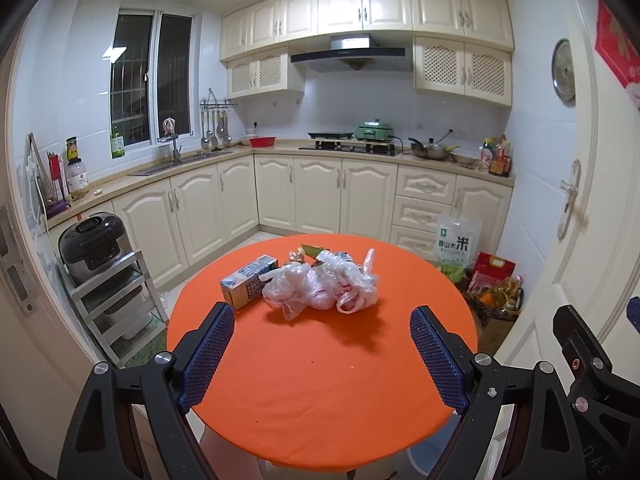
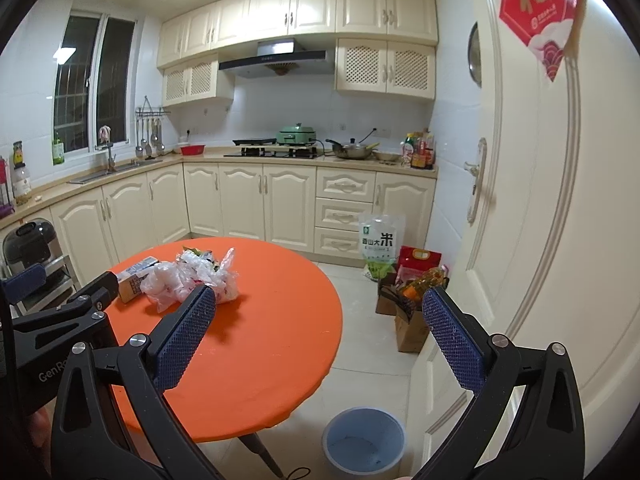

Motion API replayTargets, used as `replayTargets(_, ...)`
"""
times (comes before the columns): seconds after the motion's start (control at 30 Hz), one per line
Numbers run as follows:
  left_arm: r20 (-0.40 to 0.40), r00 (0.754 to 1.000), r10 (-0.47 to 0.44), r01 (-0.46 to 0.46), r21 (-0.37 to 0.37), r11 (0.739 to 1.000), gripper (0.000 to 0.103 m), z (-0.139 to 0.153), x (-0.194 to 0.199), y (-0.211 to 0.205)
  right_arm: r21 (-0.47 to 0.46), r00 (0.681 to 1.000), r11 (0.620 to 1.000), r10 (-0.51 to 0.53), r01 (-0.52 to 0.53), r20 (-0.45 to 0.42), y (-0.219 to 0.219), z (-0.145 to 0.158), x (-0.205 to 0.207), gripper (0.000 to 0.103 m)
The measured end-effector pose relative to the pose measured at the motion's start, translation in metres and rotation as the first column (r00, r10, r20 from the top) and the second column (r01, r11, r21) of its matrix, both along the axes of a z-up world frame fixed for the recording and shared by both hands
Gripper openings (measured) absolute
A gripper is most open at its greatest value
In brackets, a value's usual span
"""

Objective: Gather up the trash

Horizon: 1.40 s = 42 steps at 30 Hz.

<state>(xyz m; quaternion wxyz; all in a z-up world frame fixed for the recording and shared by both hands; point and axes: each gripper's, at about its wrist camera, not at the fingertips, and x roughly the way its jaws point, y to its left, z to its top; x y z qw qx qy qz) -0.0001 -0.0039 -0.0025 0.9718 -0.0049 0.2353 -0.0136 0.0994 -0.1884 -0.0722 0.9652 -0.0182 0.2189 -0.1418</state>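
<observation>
Left claw spread, empty, above orange desk. Right claw spread, empty. Crumpled plastic bags, carton on desk's far side; scraps behind, perhaps wrappers. Blue bin on floor.

This was a home kitchen: cream cabinets filled mid-frame, with a gas hob, range hood and left-side sink.
</observation>
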Motion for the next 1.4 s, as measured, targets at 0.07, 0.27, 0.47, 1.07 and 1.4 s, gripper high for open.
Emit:
replayTargets(0.07, 0.003, 1.000, 0.000, 0.000, -0.002, 1.000, 0.087, 0.001, -0.001, 0.000, -0.010, 1.000, 1.000, -0.004, 0.004, 0.001, 0.001, 0.001, 0.000, 0.103)
replayTargets(0.27, 0.011, 1.000, -0.004, 0.004, -0.001, 1.000, 0.087, 0.004, -0.006, 0.001, -0.011, 1.000, 1.000, 0.004, -0.003, 0.008, 0.003, 0.003, -0.002, 0.103)
replayTargets(0.47, 0.018, 1.000, -0.009, 0.009, 0.000, 1.000, 0.087, 0.005, -0.011, 0.000, -0.015, 1.000, 1.000, -0.005, 0.005, 0.019, 0.003, 0.004, -0.005, 0.103)
replayTargets(1.07, 0.029, 1.000, -0.009, 0.009, 0.006, 1.000, 0.087, 0.012, -0.020, -0.004, -0.009, 0.999, 1.000, -0.010, 0.010, 0.043, -0.001, 0.008, -0.013, 0.103)
replayTargets(1.4, 0.029, 1.000, -0.012, 0.012, 0.006, 1.000, 0.087, 0.014, -0.023, -0.006, 0.000, 0.999, 1.000, -0.020, 0.020, 0.043, -0.002, 0.008, -0.016, 0.103)
